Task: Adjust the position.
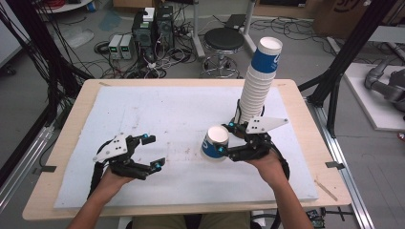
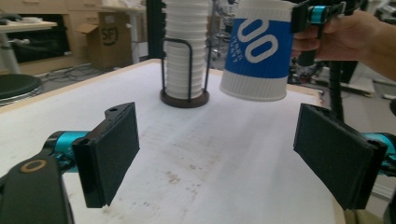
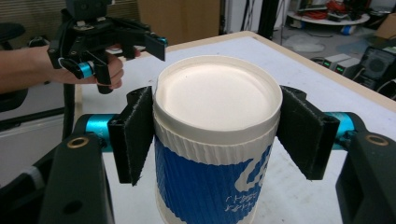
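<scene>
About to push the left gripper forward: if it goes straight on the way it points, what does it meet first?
Probably the paper cup held by the right gripper, though it hangs above the left gripper's line. Under it, the way looks free to the cup stack. Depth is unclear.

Lab: floor computers (image 1: 154, 28), tangled cables (image 1: 157, 67), stool (image 1: 223, 40)

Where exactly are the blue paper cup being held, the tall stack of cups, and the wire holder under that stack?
blue paper cup (image 3: 212, 182): right gripper view, on its blue sleeve.
stack of cups (image 1: 258, 86): high view, on the white ribbed middle.
wire holder (image 2: 184, 99): left gripper view, on its dark round base.
</scene>
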`<state>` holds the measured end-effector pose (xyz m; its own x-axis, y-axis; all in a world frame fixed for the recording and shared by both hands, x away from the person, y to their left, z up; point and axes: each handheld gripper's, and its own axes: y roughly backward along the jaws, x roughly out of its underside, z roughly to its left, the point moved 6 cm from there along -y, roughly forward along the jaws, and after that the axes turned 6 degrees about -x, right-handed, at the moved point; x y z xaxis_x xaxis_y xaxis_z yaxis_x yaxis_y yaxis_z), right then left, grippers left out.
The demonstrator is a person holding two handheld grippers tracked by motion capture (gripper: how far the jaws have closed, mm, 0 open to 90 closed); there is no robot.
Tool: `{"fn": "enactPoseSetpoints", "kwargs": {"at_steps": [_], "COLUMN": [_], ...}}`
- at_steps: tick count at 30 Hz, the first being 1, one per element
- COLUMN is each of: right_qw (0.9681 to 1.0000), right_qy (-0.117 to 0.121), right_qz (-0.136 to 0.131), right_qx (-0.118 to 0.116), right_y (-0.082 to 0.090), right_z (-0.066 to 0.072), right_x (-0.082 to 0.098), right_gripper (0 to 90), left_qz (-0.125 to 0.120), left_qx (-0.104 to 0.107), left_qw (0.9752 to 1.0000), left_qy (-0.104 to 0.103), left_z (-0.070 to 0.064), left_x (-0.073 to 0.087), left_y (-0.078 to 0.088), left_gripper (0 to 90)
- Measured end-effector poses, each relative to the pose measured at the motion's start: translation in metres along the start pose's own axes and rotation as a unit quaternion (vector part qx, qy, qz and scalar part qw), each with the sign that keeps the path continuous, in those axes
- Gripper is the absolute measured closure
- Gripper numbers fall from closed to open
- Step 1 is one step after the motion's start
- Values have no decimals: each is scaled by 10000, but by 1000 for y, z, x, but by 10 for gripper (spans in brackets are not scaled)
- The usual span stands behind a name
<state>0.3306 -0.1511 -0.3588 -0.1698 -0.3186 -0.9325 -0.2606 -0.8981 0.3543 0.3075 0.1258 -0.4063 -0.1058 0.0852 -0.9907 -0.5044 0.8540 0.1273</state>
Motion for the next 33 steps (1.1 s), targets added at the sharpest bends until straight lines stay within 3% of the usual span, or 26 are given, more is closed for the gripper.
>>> {"fn": "enactPoseSetpoints", "kwargs": {"at_steps": [6, 15, 24, 33], "right_qw": [9995, 9982, 9967, 9952], "right_qy": [68, 156, 184, 136], "right_qz": [-76, -60, -2, -135], "right_qx": [-289, -571, -787, -965], "right_y": [-3, -14, -27, -30], "right_z": [5, 12, 18, 21], "right_x": [-2, -5, -6, -10], "right_gripper": [319, 319, 319, 319], "left_qz": [95, 189, 225, 203], "left_qx": [376, 700, 919, 1024], "left_qw": [9992, 9972, 9953, 9944], "left_qy": [-140, -200, -194, -160], "left_z": [-14, -23, -32, -35], "left_x": [-5, -11, -9, -8], "left_y": [-15, -43, -60, -69], "left_gripper": [142, 142, 142, 142]}}
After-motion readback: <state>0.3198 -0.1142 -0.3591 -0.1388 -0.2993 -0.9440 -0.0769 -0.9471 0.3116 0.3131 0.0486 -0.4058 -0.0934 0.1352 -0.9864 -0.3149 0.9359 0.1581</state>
